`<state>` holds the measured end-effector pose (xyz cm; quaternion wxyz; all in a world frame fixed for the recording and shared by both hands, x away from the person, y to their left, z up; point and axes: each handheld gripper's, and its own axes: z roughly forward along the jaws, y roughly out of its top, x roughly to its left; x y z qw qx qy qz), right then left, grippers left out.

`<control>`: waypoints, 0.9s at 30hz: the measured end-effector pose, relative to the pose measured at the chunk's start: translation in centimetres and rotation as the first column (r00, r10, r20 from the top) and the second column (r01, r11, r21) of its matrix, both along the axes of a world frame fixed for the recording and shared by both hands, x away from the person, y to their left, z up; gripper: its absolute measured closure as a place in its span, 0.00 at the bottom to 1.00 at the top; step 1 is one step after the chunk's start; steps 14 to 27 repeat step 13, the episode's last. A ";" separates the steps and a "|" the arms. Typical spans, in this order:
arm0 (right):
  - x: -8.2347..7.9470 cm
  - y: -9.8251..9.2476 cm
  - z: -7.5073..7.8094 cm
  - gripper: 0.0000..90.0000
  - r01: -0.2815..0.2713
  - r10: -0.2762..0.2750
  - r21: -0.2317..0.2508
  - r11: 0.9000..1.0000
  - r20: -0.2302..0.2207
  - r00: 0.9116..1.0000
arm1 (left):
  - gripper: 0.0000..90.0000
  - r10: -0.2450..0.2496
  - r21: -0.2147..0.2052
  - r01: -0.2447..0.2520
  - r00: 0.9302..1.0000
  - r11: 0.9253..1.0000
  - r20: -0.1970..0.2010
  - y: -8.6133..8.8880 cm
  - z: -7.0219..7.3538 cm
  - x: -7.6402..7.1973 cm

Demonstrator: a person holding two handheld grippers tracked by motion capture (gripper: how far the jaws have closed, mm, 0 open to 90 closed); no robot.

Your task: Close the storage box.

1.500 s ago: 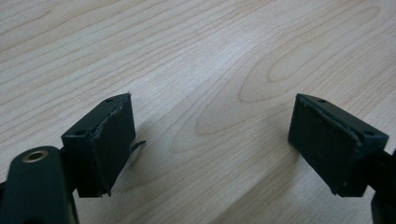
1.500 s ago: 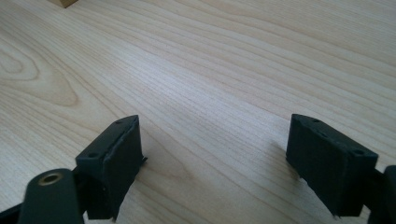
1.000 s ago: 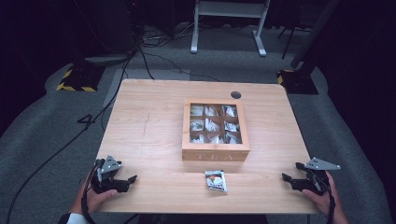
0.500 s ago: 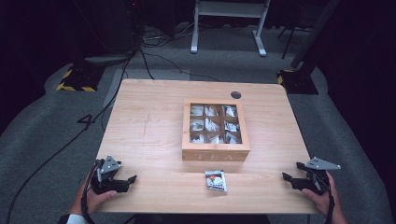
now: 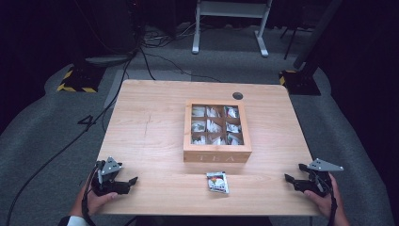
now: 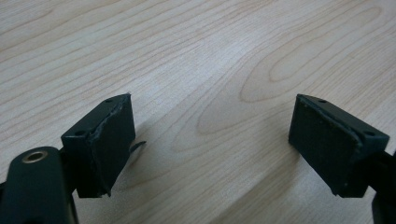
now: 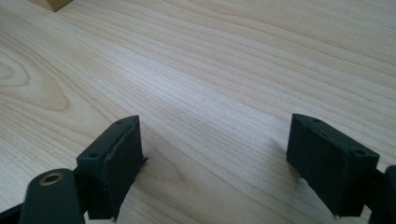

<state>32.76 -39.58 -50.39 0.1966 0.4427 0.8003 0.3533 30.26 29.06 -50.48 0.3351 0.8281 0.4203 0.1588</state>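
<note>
A: Does anything change compared with a second ago?

B: No. Both hands rest at the near table (image 5: 155, 113) corners as before. The left gripper (image 5: 133, 180) and the right gripper (image 5: 287, 177) have jaws wide apart, holding nothing.

A: And the tea bag (image 5: 218, 181)?

B: It lies alone before the tea box (image 5: 217, 154), between both grippers. I think the work has not started.

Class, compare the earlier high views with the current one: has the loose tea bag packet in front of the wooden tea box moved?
No. The tea bag packet lies at the same spot, just in front of the wooden tea box, near the table's front edge.
</note>
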 end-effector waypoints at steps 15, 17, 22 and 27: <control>0.0 0.0 0.0 0.20 0.002 -0.002 0.002 1.000 -0.001 1.000 | 0.16 0.006 0.001 -0.006 1.000 1.000 0.003 -0.1 0.0 0.1; 0.0 0.0 0.0 0.20 0.002 -0.002 0.002 1.000 -0.001 1.000 | 0.16 0.006 0.001 -0.006 1.000 1.000 0.003 -0.1 0.0 0.1; 0.0 0.0 0.0 0.20 0.002 -0.002 0.002 1.000 -0.001 1.000 | 0.16 0.006 0.001 -0.006 1.000 1.000 0.003 -0.1 0.0 0.1; 0.0 0.0 0.0 0.20 0.002 -0.002 0.002 1.000 -0.001 1.000 | 0.16 0.006 0.001 -0.006 1.000 1.000 0.003 -0.1 0.0 0.1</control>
